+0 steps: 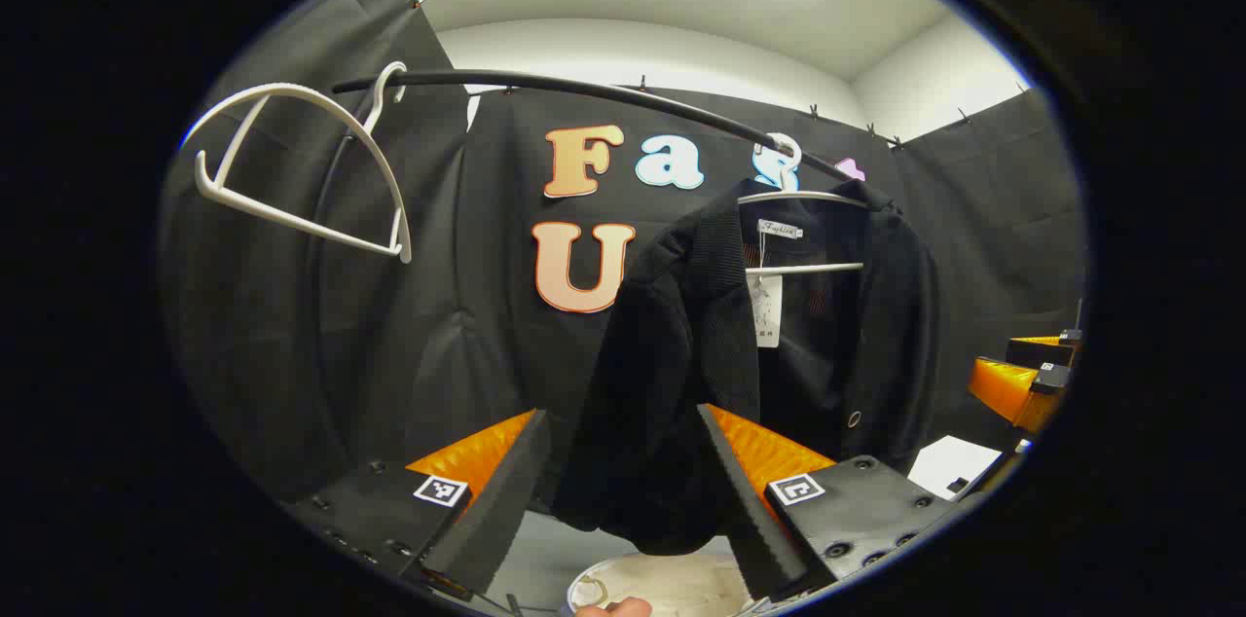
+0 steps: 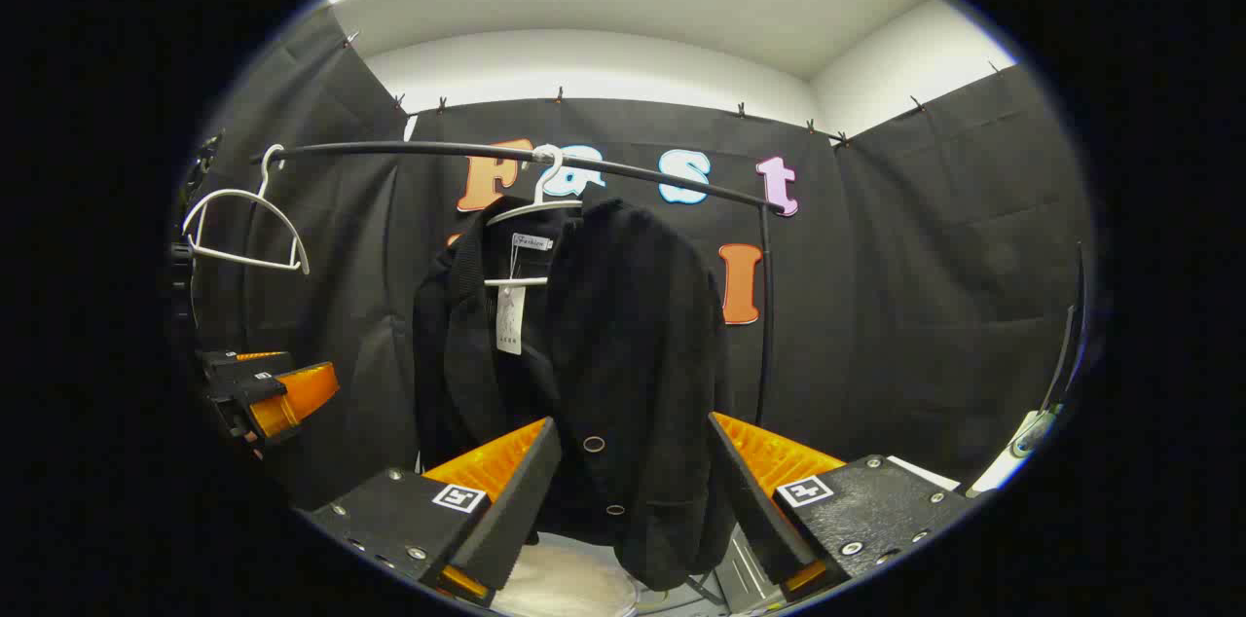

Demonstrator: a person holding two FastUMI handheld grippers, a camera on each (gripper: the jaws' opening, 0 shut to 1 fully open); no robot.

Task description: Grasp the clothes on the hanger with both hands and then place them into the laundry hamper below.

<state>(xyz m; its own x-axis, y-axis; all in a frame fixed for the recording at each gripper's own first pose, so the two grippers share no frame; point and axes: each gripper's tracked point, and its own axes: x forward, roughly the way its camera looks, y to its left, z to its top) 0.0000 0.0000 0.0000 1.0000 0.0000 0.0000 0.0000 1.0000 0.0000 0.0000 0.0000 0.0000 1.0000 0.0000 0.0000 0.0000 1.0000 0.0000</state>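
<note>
A: What is nearest in the left gripper view?

B: The left gripper [image 1: 623, 490], jaws apart, nothing between the fingers. Just beyond them hangs the lower hem of the black jacket [image 1: 681, 374]. Below it, at the bottom, sits the pale rim of the laundry hamper [image 1: 662, 588].

A: And the right one?

B: In the right gripper view the right gripper [image 2: 633, 500] also stands open, with the jacket's buttoned front [image 2: 604, 354] hanging between and beyond its fingers; whether they touch the cloth I cannot tell. The hamper's pale top [image 2: 565, 583] shows under the hem.

A: Where does the jacket hang?

B: On a white hanger [image 2: 535, 208], hooked on the black rail [image 2: 409, 150] near its right end, with a paper tag [image 2: 510, 317] at the collar.

A: Anything farther left?

B: A bare white hanger [image 1: 302, 169] hooked near the rail's left end.
</note>
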